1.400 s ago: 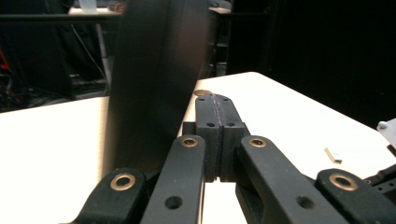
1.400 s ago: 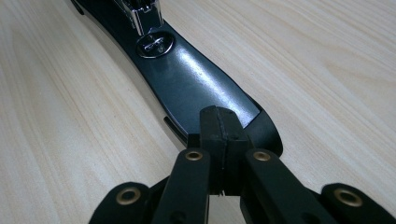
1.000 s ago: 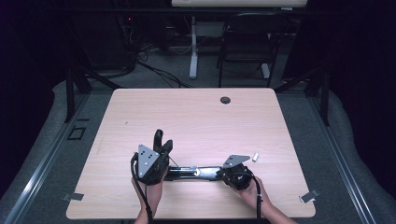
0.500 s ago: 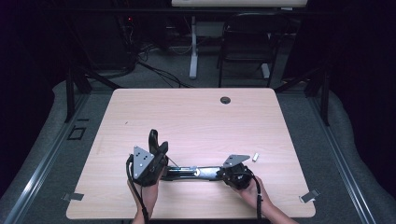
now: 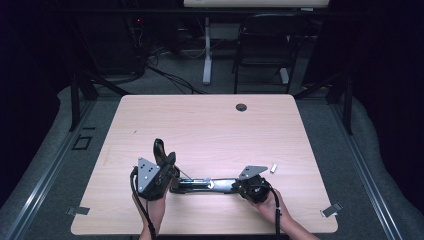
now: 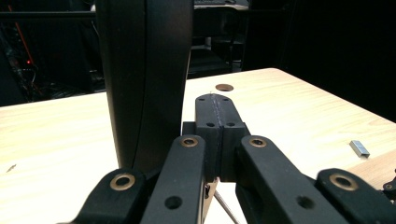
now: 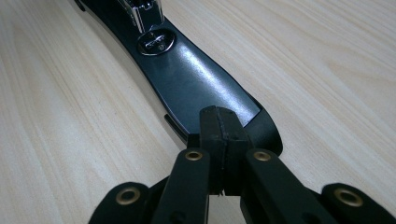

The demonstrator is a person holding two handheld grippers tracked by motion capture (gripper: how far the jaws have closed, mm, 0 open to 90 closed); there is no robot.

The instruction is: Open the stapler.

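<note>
We see the black metal stapler [image 5: 200, 184] opened out flat near the front edge of the pale wooden table [image 5: 210, 125], its lid [image 5: 160, 152] swung upright. Left gripper [image 5: 170, 175], jaws together, sits beside the lid; right gripper [image 5: 239, 186], jaws together, presses on the base tip

The stapler's [image 5: 200, 184] raised top arm [image 6: 144, 79] runs off the upper edge of the left gripper view (its tip unseen). The right gripper [image 7: 219, 126] hides the base's end. The small metal piece [image 5: 273, 168] is too small to identify.
</note>
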